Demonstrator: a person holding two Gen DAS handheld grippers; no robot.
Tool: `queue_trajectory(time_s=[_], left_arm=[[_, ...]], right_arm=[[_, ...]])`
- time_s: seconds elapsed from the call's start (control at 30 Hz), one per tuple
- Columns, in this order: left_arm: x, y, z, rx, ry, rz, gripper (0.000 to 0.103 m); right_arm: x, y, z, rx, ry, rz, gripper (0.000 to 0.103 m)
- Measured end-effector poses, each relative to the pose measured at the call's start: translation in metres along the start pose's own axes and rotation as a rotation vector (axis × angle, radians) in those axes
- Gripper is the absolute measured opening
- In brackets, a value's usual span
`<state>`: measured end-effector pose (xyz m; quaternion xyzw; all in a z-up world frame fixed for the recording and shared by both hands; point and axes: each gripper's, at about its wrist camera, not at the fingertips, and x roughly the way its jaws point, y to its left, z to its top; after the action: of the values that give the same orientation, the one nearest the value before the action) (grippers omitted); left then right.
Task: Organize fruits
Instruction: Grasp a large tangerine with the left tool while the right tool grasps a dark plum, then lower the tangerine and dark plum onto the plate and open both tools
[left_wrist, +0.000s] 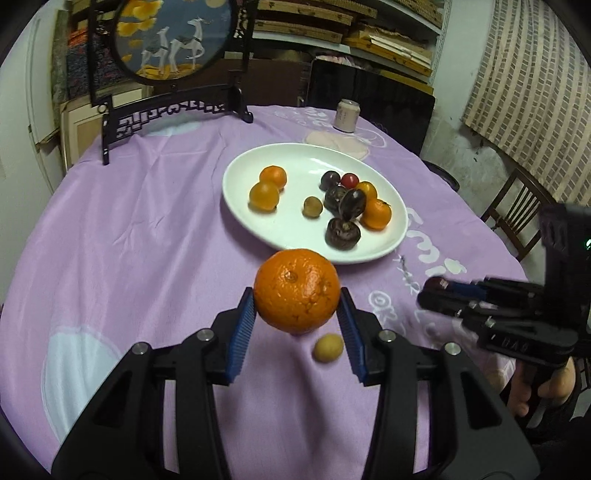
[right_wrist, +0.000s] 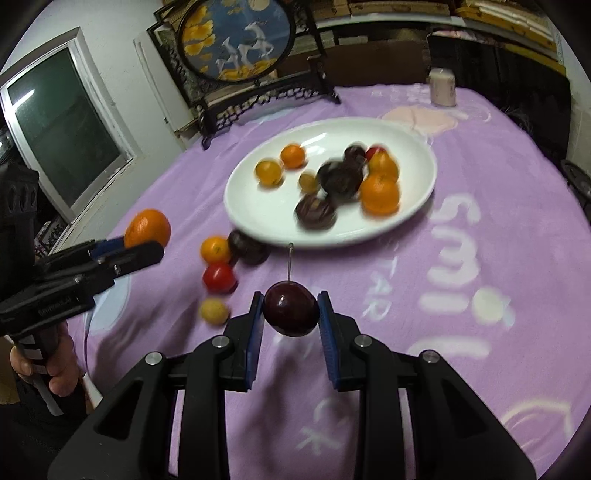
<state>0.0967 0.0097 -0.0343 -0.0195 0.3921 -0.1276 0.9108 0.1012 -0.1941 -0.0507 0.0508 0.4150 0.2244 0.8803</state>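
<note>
My left gripper (left_wrist: 297, 295) is shut on a large orange (left_wrist: 296, 290) and holds it above the purple cloth, just short of the white plate (left_wrist: 251, 218). The orange also shows in the right wrist view (right_wrist: 147, 227). My right gripper (right_wrist: 290, 308) is shut on a dark red cherry (right_wrist: 290, 308) with an upright stem, held over the cloth in front of the plate (right_wrist: 251, 218). The plate holds several small oranges, dark fruits and a red one. A small yellow fruit (left_wrist: 328, 347) lies on the cloth below the orange.
On the cloth left of the plate lie a small orange (right_wrist: 215, 249), a dark fruit (right_wrist: 246, 246), a red tomato (right_wrist: 219, 277) and the yellow fruit (right_wrist: 213, 311). A can (left_wrist: 346, 115) and a framed round screen (left_wrist: 173, 40) stand at the back. A chair (left_wrist: 517, 218) is right.
</note>
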Motion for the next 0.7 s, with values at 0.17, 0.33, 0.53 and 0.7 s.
queue_trajectory(time_s=[0.17,0.33,0.53,0.7], left_arm=[[0.017,-0.001,0.05,0.026,-0.022,0.007,0.045],[0.059,-0.006,0.11,0.024,-0.006,-0.008,0.046],[0.12,-0.004,0.133,-0.007,0.065,-0.024,0.046],[0.137,-0.003,0.129,0.001,0.094,-0.029,0.046]], right_arm=[[-0.002,-0.007,0.05,-0.031,-0.05,-0.04,0.03],[0.023,-0.01,0.107,-0.05,-0.091,-0.121,0.03],[0.071,-0.034,0.124,-0.011,-0.052,-0.15,0.03],[0.084,-0.042,0.123,-0.01,-0.035,-0.158,0.03]])
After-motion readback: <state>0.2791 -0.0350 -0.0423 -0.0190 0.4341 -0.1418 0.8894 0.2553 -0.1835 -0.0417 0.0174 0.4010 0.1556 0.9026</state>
